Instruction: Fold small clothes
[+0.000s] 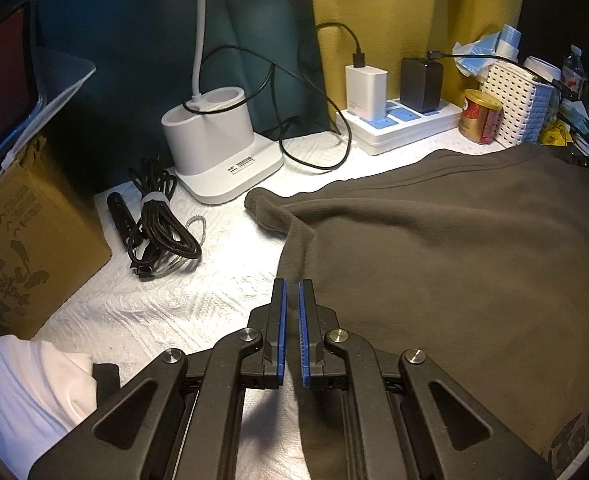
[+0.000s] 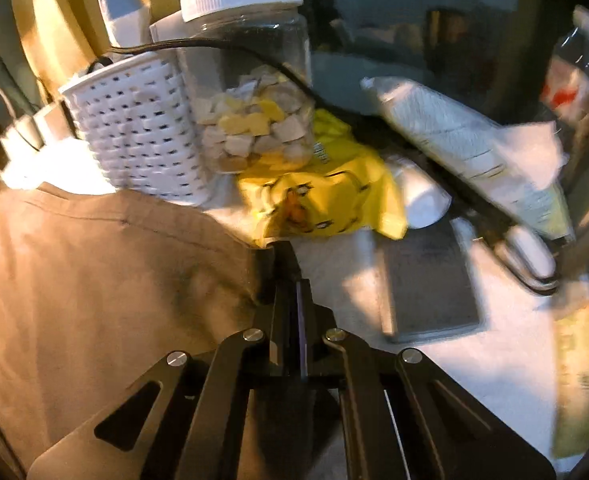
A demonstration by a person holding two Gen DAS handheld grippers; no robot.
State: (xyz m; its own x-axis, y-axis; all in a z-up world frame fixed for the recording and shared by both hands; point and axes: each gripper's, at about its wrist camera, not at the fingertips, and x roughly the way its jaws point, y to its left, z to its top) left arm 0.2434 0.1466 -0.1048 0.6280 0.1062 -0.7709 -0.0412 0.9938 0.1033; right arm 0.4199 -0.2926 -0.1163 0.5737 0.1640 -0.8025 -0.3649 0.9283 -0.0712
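Note:
A brown-grey garment (image 1: 454, 260) lies spread on the white table cover (image 1: 154, 304). Its left edge runs down into my left gripper (image 1: 292, 282), whose blue pads stand shut on that edge. In the right wrist view the same garment (image 2: 94, 280) fills the left half of the picture. My right gripper (image 2: 298, 284) is shut at its right edge, with a dark bunch of the fabric pinched at the fingertips. That view is blurred.
Behind the garment stand a white lamp base (image 1: 218, 148), a coiled black cable (image 1: 158, 224), a cardboard box (image 1: 26, 248), a power strip (image 1: 398, 124) and a red-gold can (image 1: 480, 116). On the right are a white basket (image 2: 134, 132), a jar (image 2: 250, 80), a yellow bag (image 2: 326, 200) and a grey flat slab (image 2: 426, 284).

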